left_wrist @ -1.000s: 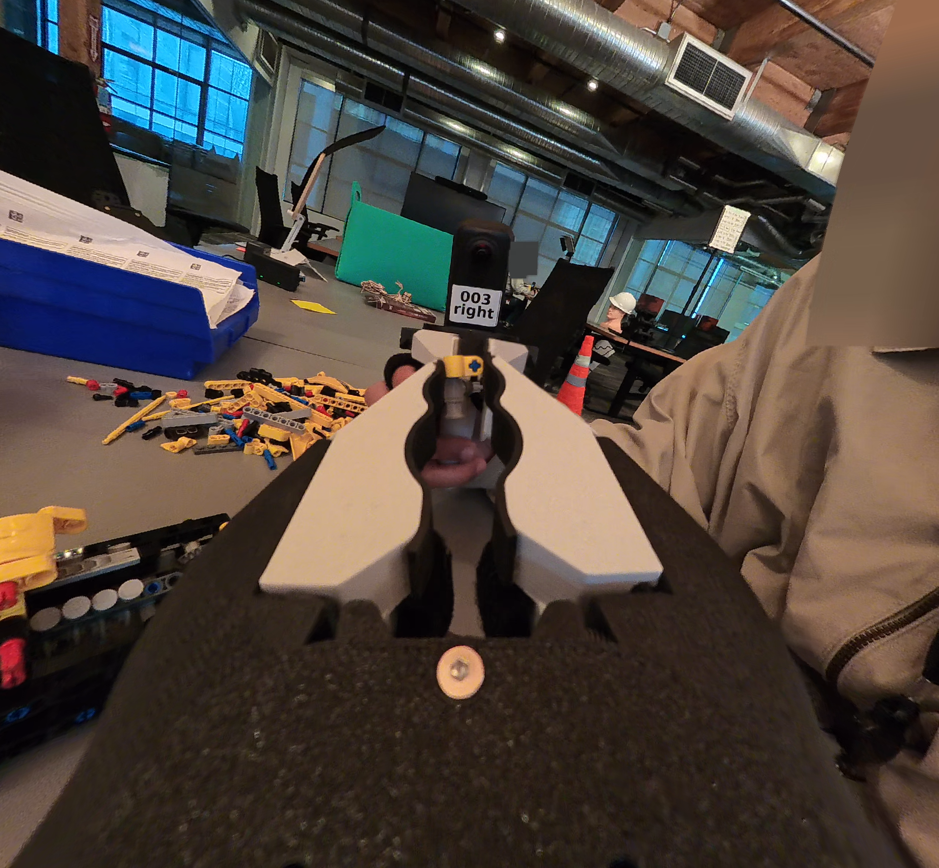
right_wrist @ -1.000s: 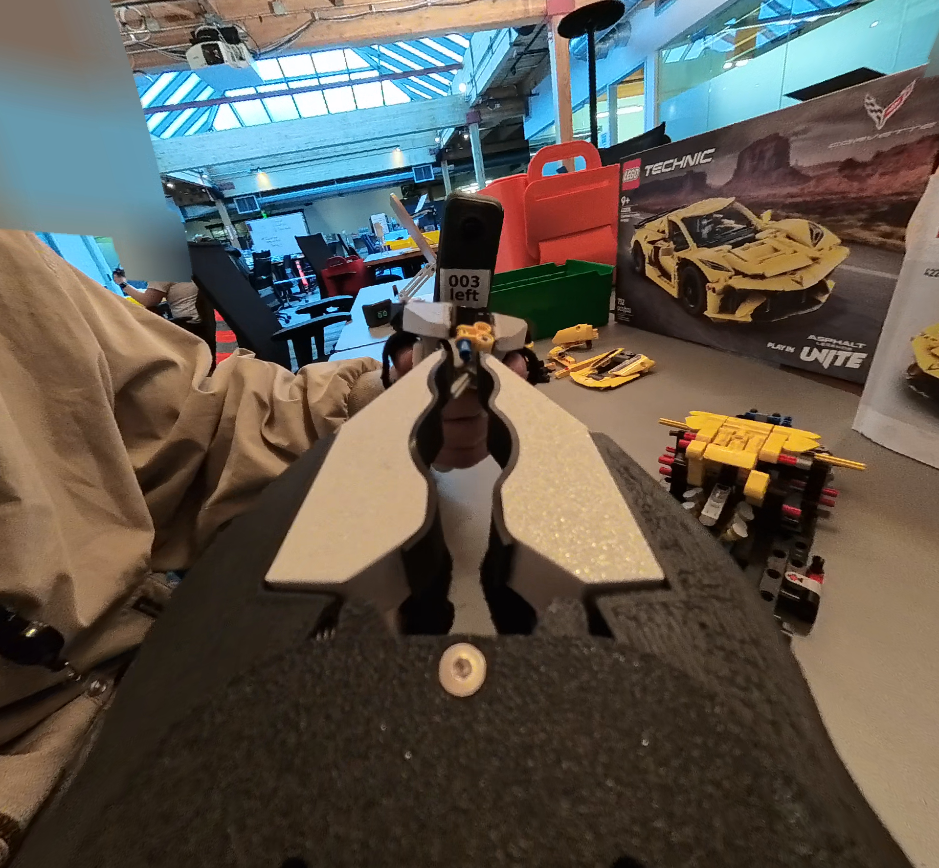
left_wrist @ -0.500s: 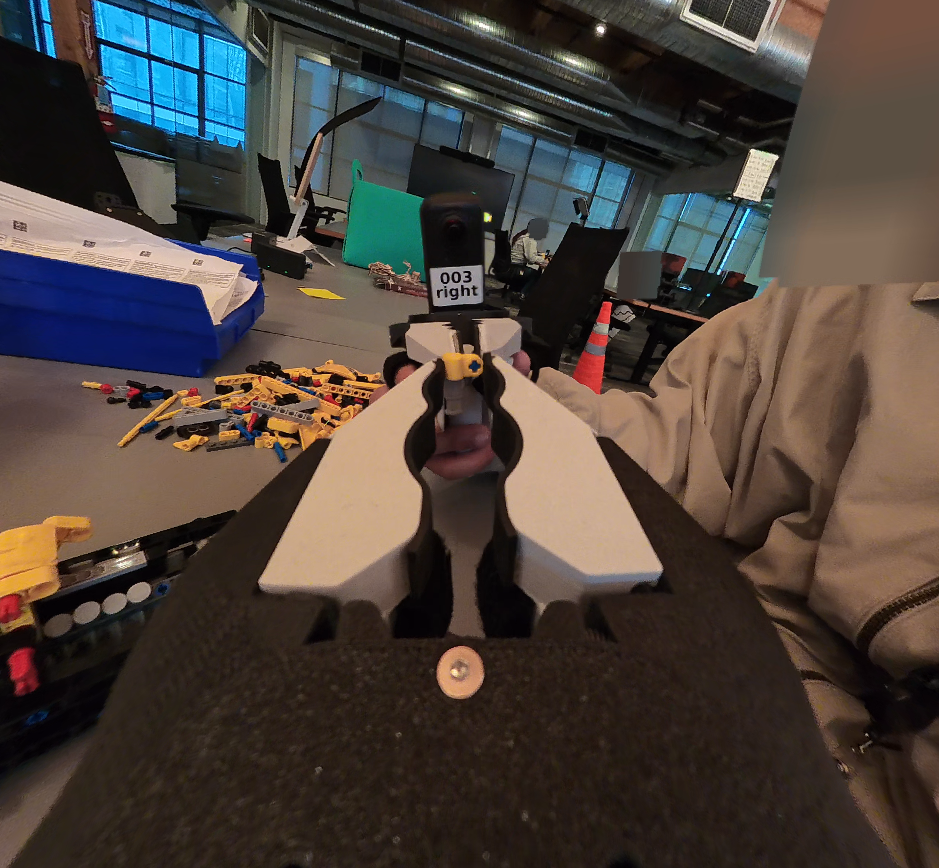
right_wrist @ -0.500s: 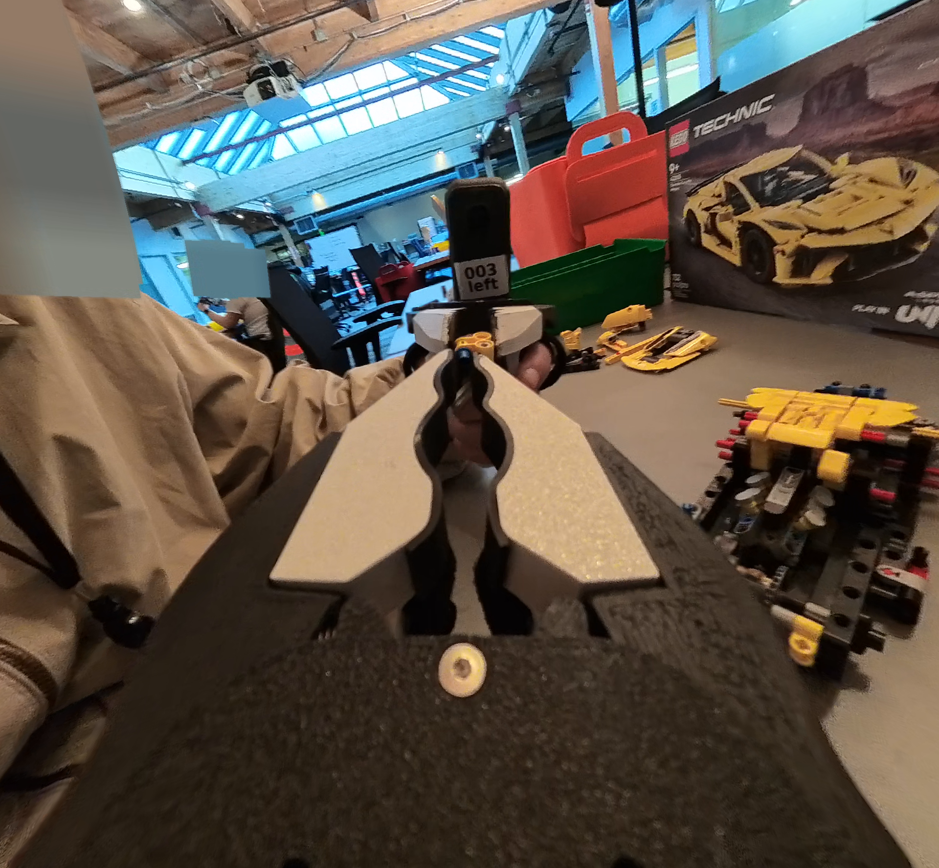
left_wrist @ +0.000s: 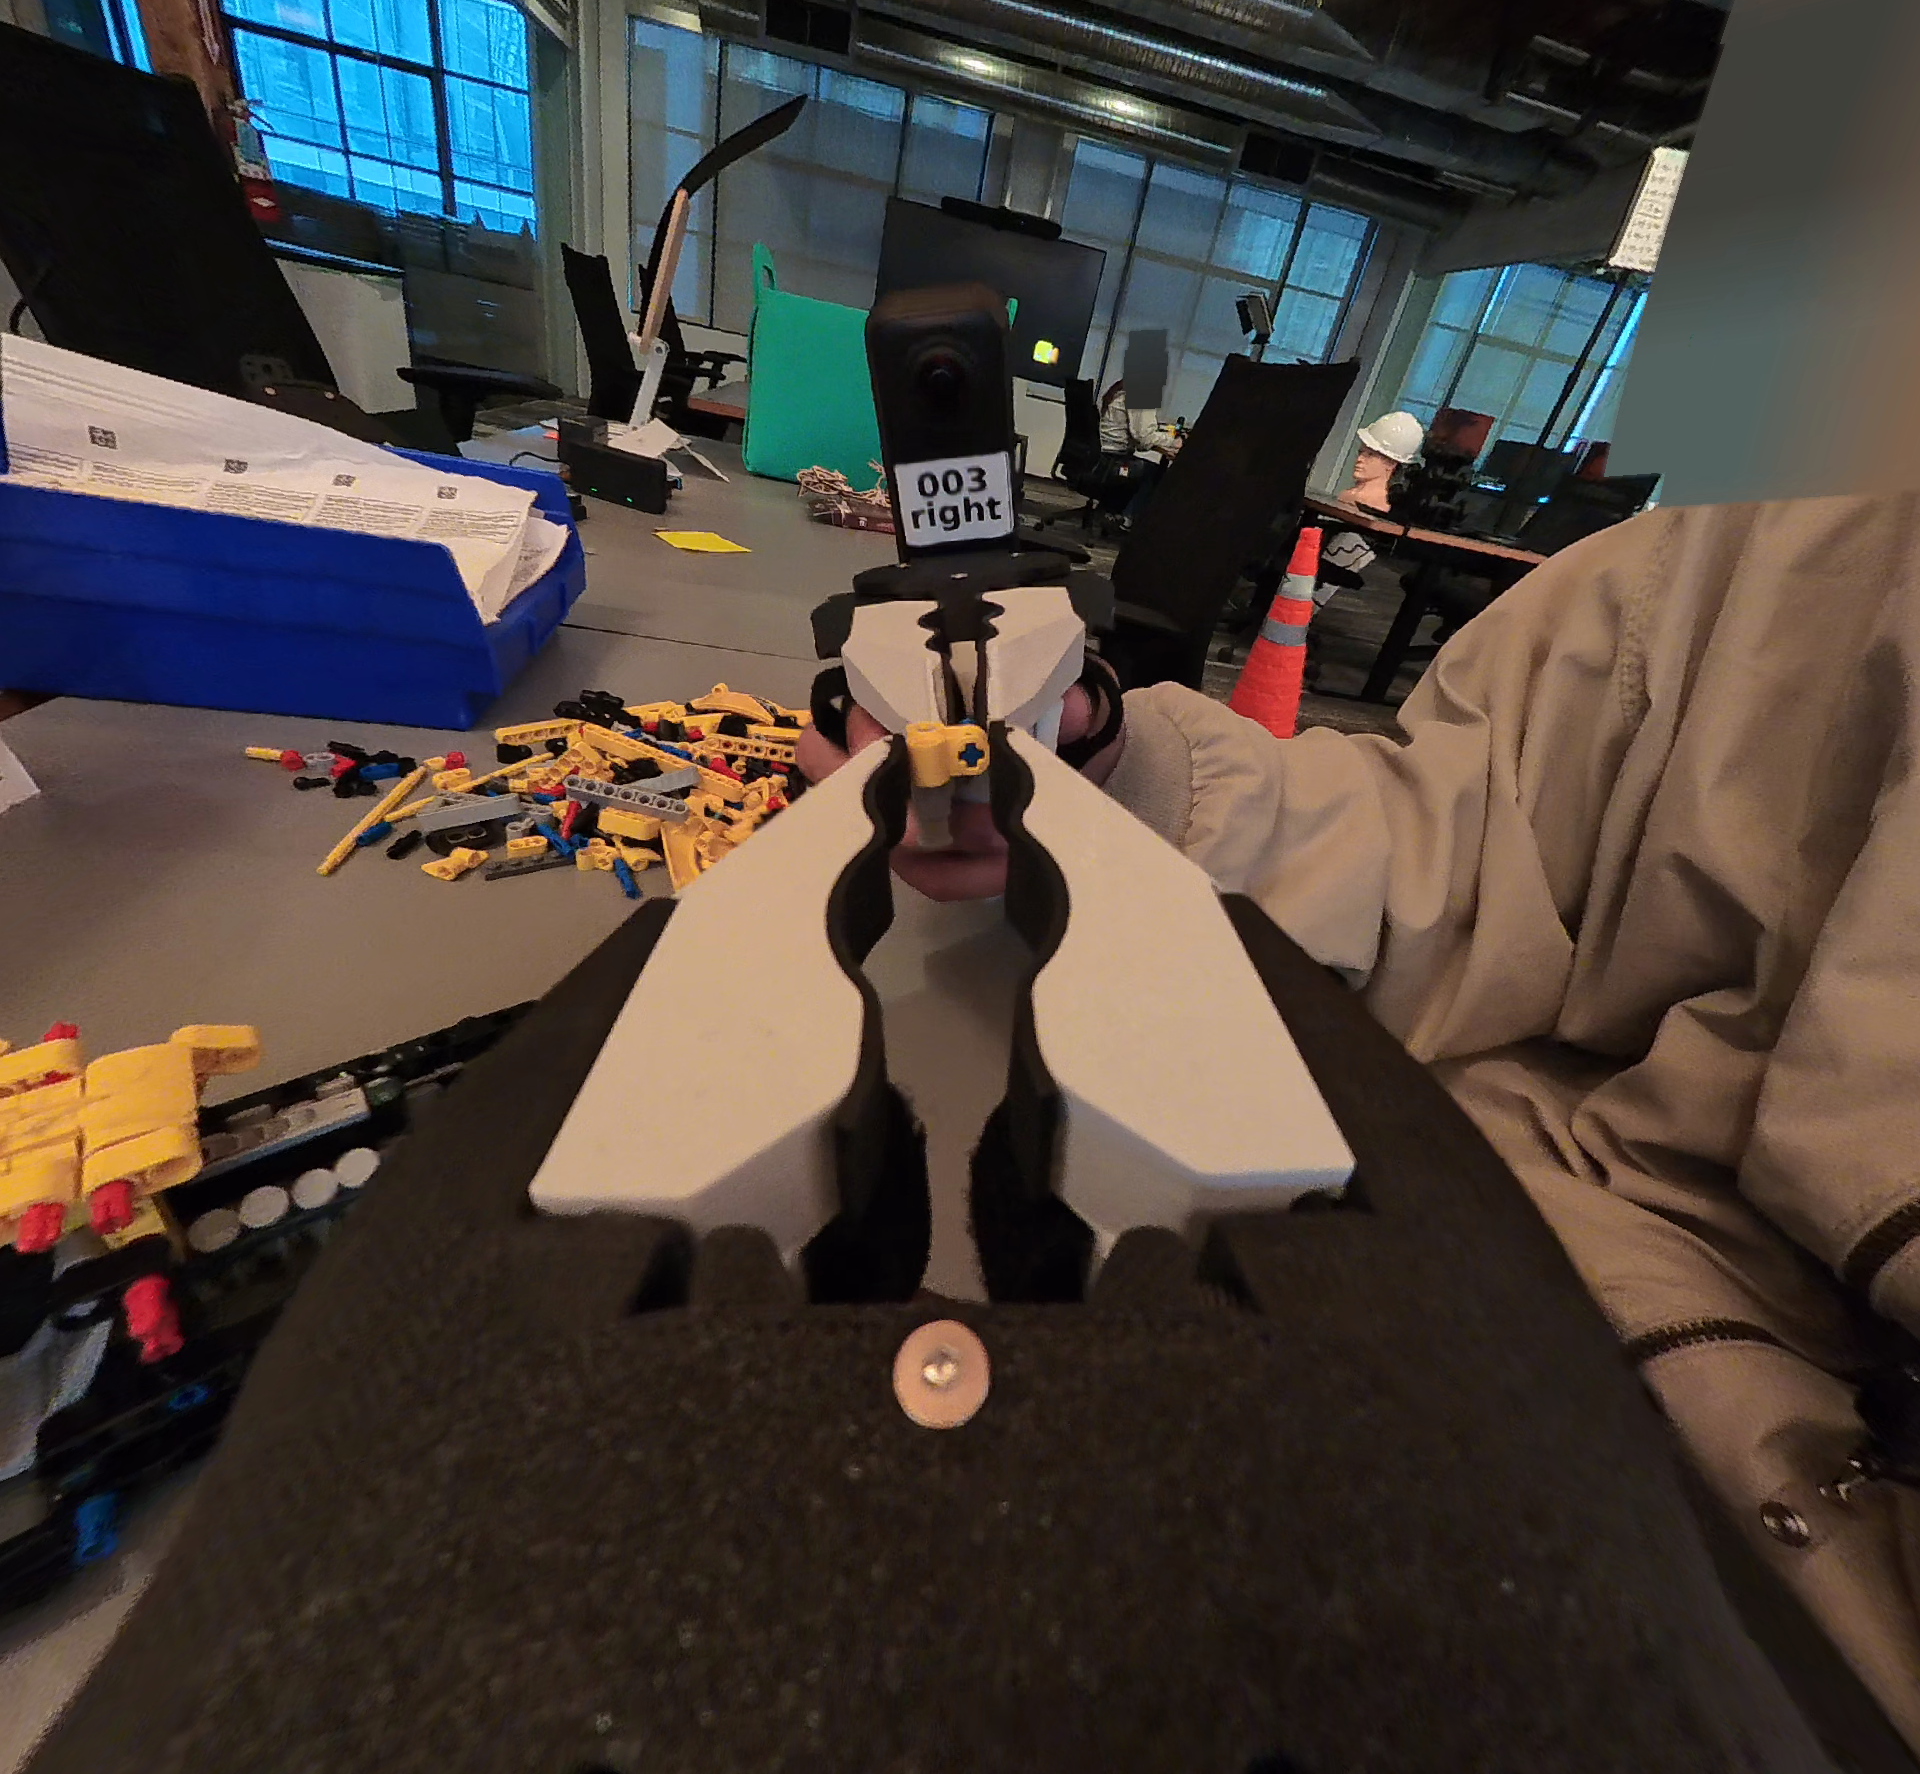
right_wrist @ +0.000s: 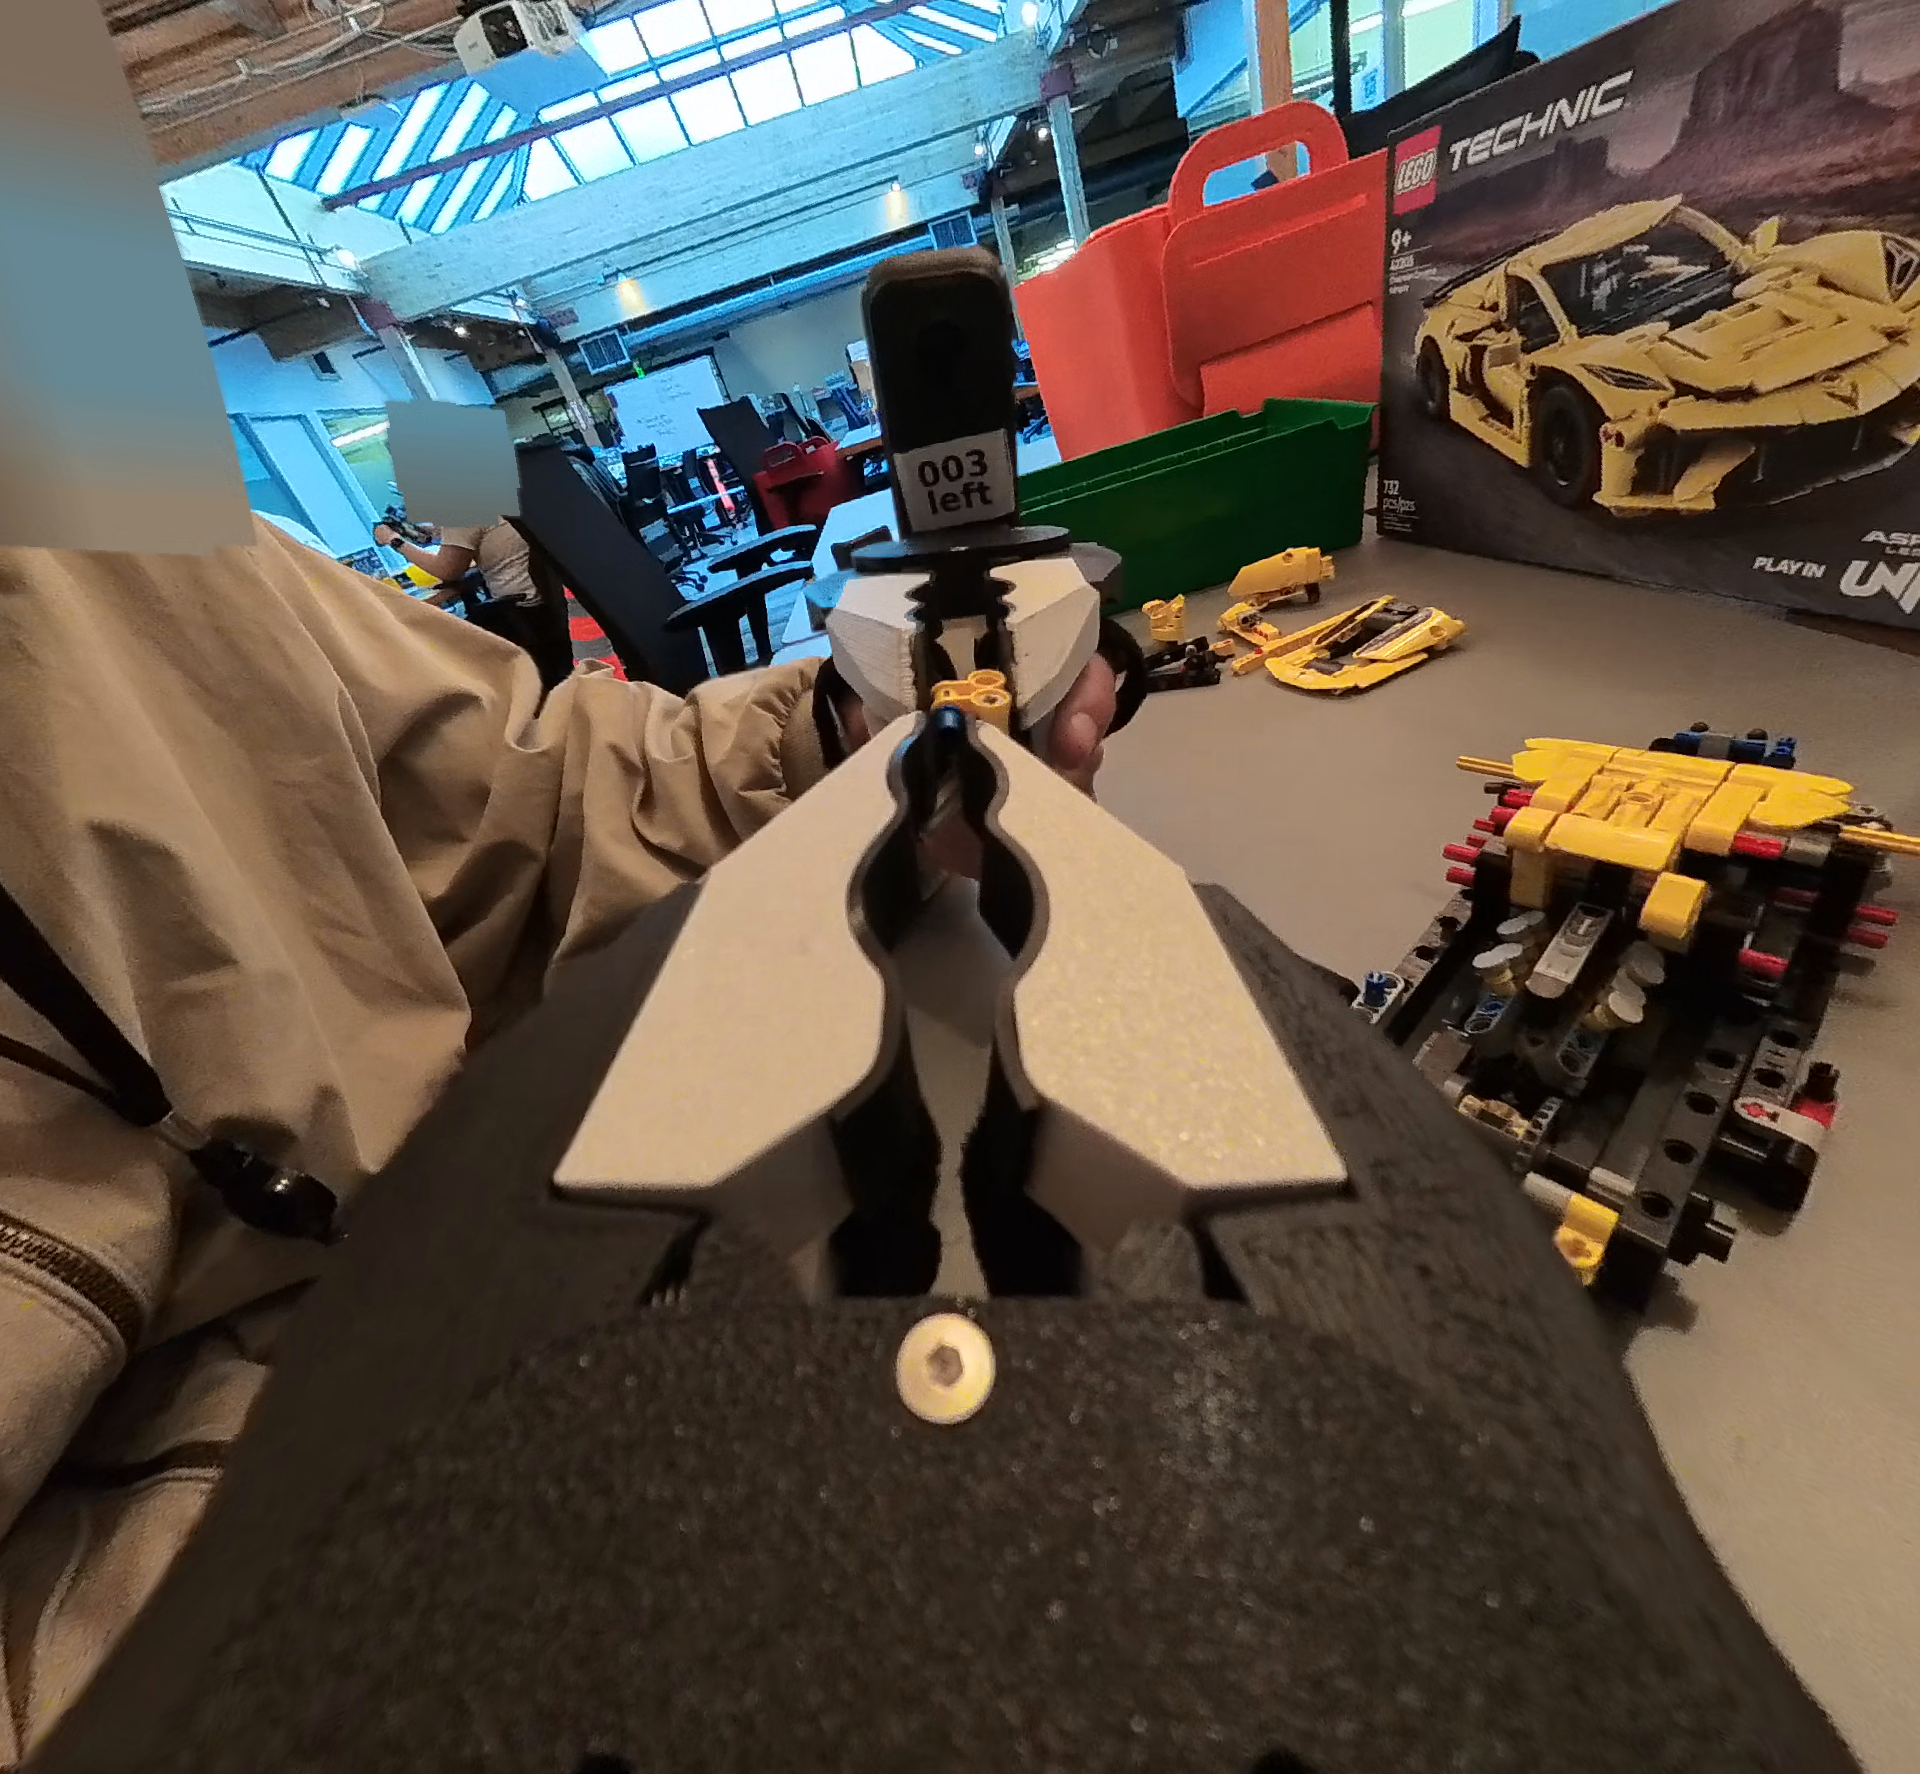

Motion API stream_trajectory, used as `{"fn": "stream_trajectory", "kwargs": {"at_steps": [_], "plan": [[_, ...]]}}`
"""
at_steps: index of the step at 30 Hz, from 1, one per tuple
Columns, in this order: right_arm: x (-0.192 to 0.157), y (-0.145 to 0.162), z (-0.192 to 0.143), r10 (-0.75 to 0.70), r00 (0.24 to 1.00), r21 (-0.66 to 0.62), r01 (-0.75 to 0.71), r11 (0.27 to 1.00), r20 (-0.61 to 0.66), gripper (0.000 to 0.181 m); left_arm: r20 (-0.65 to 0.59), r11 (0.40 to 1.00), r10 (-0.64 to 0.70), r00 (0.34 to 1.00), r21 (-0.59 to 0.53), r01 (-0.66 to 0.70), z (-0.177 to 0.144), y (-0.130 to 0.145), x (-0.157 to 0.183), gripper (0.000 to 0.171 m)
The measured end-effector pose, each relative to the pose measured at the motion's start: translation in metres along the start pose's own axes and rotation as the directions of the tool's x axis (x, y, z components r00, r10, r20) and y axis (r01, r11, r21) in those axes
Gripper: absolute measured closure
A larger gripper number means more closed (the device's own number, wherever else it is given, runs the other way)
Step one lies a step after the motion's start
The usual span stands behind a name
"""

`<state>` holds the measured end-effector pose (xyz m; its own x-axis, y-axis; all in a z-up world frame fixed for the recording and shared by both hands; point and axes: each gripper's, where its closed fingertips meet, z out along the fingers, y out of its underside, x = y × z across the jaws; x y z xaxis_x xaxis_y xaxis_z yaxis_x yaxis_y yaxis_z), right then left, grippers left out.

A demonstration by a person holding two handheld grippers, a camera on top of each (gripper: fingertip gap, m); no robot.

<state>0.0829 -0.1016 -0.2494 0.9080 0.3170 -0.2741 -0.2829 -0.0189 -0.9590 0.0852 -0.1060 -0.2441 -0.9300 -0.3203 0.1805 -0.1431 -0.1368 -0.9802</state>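
My left gripper point(left_wrist: 943, 760) is shut on a small yellow connector point(left_wrist: 933, 754) with a blue pin end point(left_wrist: 971, 756) showing in it. It is held in the air above the grey table point(left_wrist: 156, 945). My right gripper point(right_wrist: 940, 729) faces it tip to tip and is shut on the blue pin point(right_wrist: 942, 723). The yellow connector point(right_wrist: 971, 691) shows just beyond, in the left gripper's fingertips point(right_wrist: 1023, 659). The right gripper's fingertips point(left_wrist: 1013, 675) show in the left wrist view right behind the connector. A hand holds each gripper.
A part-built black and yellow car model point(right_wrist: 1662, 945) stands to the right; it also shows in the left wrist view point(left_wrist: 125, 1153). Loose pieces point(left_wrist: 582, 799) lie before a blue bin point(left_wrist: 260, 602). A green bin point(right_wrist: 1195, 488), orange case point(right_wrist: 1226, 290), car box point(right_wrist: 1662, 322) stand behind. A beige sleeve point(left_wrist: 1558, 789) is close. Only a small space, under 4 cm, lies between the two pairs of fingers.
Both grippers have stayed shut on their pieces and tip to tip. Both views have tilted down a little, so the opposite gripper sits higher and more table shows.
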Motion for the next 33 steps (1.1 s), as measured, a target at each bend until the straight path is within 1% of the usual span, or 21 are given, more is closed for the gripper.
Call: {"fn": "stream_trajectory", "kwargs": {"at_steps": [3, 4, 6, 7, 8, 9, 10, 12, 13, 15, 16, 17, 18, 20, 23, 24, 25, 27, 28, 30, 33], "plan": [[-0.002, -0.003, -0.002, -0.004, 1.0, 0.013, 0.004, 1.0, 0.026, 0.179, -0.005, 0.999, 0.022, 1.0, 0.029, -0.022, 0.0, -0.004, 0.002, 0.158], [-0.002, -0.012, -0.009, 0.009, 0.999, 0.066, -0.011, 0.998, 0.036, 0.18, -0.025, 0.996, 0.004, 1.0, 0.092, -0.002, -0.008, -0.015, 0.003, 0.158], [0.013, -0.053, -0.062, 0.031, 0.999, 0.285, -0.026, 0.958, -0.011, 0.18, -0.003, 0.941, -0.051, 0.999, 0.336, 0.049, -0.057, -0.064, -0.011, 0.159], [0.017, -0.059, -0.08, 0.008, 0.998, 0.296, 0.009, 0.955, -0.055, 0.18, 0.032, 0.918, -0.048, 0.998, 0.396, 0.032, -0.081, -0.08, -0.017, 0.159], [0.017, -0.059, -0.084, 0.0, 0.998, 0.283, 0.018, 0.959, -0.064, 0.18, 0.061, 0.918, -0.036, 0.997, 0.397, 0.009, -0.091, -0.086, -0.02, 0.159], [0.014, -0.056, -0.079, 0.005, 0.999, 0.263, 0.008, 0.965, -0.048, 0.181, 0.081, 0.933, -0.027, 0.996, 0.361, -0.004, -0.088, -0.081, -0.022, 0.158], [0.016, -0.045, -0.07, 0.004, 0.998, 0.185, 0.008, 0.983, -0.067, 0.18, 0.085, 0.954, -0.027, 0.996, 0.298, 0.0, -0.077, -0.069, -0.024, 0.158], [0.046, -0.017, -0.067, -0.074, 0.955, -0.052, 0.061, 0.997, -0.287, 0.179, 0.096, 0.983, -0.045, 0.994, 0.179, 0.028, -0.051, -0.039, -0.031, 0.158], [0.072, 0.003, -0.081, -0.132, 0.888, -0.209, 0.041, 0.977, -0.441, 0.179, 0.09, 0.987, -0.051, 0.995, 0.158, 0.037, -0.043, -0.03, -0.031, 0.158], [0.125, 0.042, -0.145, -0.315, 0.641, -0.505, -0.131, 0.853, -0.7, 0.179, 0.065, 0.985, -0.087, 0.994, 0.154, 0.076, -0.036, -0.025, -0.032, 0.158], [0.138, 0.056, -0.18, -0.419, 0.534, -0.6, -0.223, 0.768, -0.735, 0.178, 0.065, 0.986, -0.096, 0.993, 0.143, 0.086, -0.033, -0.021, -0.034, 0.157], [0.144, 0.066, -0.207, -0.492, 0.471, -0.655, -0.286, 0.7, -0.732, 0.179, 0.065, 0.988, -0.089, 0.994, 0.134, 0.079, -0.032, -0.019, -0.035, 0.158], [0.145, 0.073, -0.222, -0.523, 0.456, -0.68, -0.315, 0.663, -0.72, 0.179, 0.064, 0.987, -0.081, 0.995, 0.145, 0.071, -0.032, -0.021, -0.034, 0.158], [0.145, 0.075, -0.231, -0.527, 0.451, -0.681, -0.318, 0.659, -0.72, 0.177, 0.044, 0.983, -0.071, 0.996, 0.172, 0.063, -0.032, -0.025, -0.03, 0.157], [0.139, 0.054, -0.194, -0.487, 0.506, -0.645, -0.199, 0.738, -0.712, 0.162, 0.062, 0.983, -0.016, 0.998, 0.181, 0.005, -0.033, -0.028, -0.026, 0.158], [0.131, 0.041, -0.163, -0.445, 0.569, -0.603, -0.116, 0.789, -0.691, 0.159, 0.075, 0.983, -0.002, 0.997, 0.183, -0.012, -0.033, -0.029, -0.027, 0.158], [0.115, 0.026, -0.122, -0.37, 0.672, -0.518, -0.023, 0.855, -0.641, 0.159, 0.079, 0.983, 0.008, 0.997, 0.18, -0.022, -0.033, -0.029, -0.026, 0.158], [0.07, -0.001, -0.046, -0.204, 0.874, -0.292, 0.075, 0.954, -0.442, 0.16, 0.103, 0.984, 0.026, 0.994, 0.17, -0.044, -0.035, -0.028, -0.029, 0.158], [0.053, -0.01, -0.02, -0.142, 0.929, -0.199, 0.076, 0.977, -0.341, 0.158, 0.118, 0.985, 0.031, 0.993, 0.164, -0.05, -0.035, -0.028, -0.031, 0.157], [0.048, -0.015, 0.007, -0.1, 0.952, -0.116, 0.069, 0.991, -0.289, 0.159, 0.153, 0.986, 0.027, 0.988, 0.158, -0.051, -0.038, -0.027, -0.038, 0.157], [0.054, -0.007, 0.021, -0.149, 0.922, -0.103, 0.119, 0.988, -0.358, 0.161, 0.174, 0.986, -0.013, 0.985, 0.164, -0.016, -0.042, -0.026, -0.046, 0.157]]}}
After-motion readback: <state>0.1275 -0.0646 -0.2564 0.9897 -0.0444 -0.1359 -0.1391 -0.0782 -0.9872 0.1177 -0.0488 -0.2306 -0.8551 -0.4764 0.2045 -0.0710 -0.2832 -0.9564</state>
